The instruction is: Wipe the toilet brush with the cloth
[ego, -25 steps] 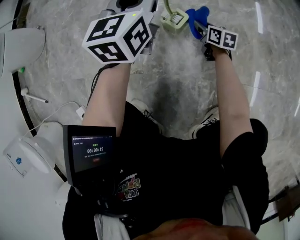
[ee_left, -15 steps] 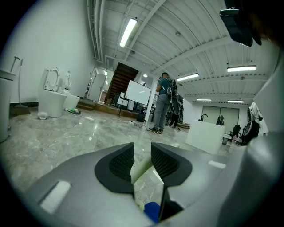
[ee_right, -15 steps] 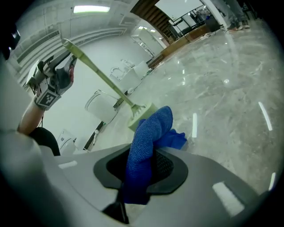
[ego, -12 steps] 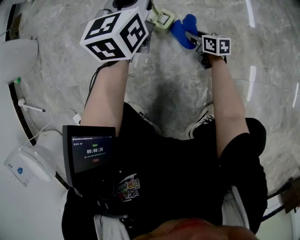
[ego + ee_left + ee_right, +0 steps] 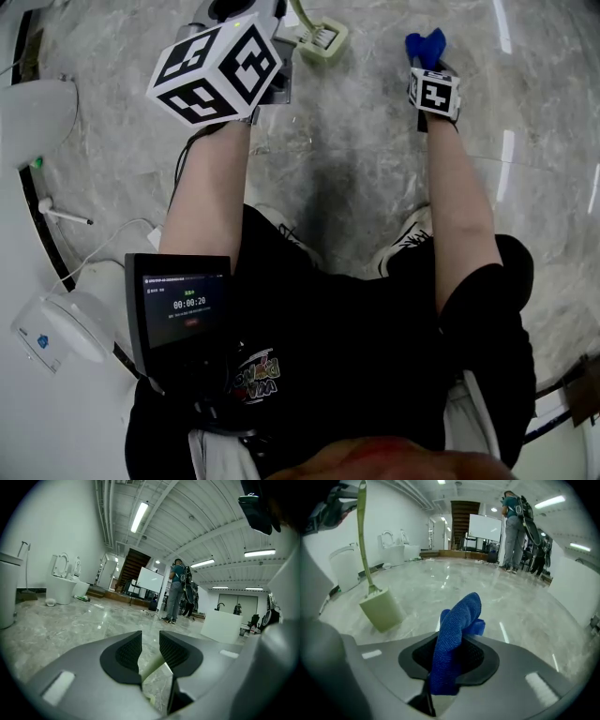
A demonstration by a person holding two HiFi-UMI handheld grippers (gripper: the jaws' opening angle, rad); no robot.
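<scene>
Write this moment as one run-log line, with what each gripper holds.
left gripper: shut on toilet brush | right gripper: shut on cloth | cloth, toilet brush: apart

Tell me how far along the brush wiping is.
Done: the left gripper grips the brush and the right gripper grips the cloth. In hand: the cloth, by the brush a moment ago, now sits clear of it. Left: I can't tell if the brush is clean; more passes may follow.

Bright strip lights point(image 5: 140, 516), floor point(image 5: 361, 141) glare, possibly soft edges
</scene>
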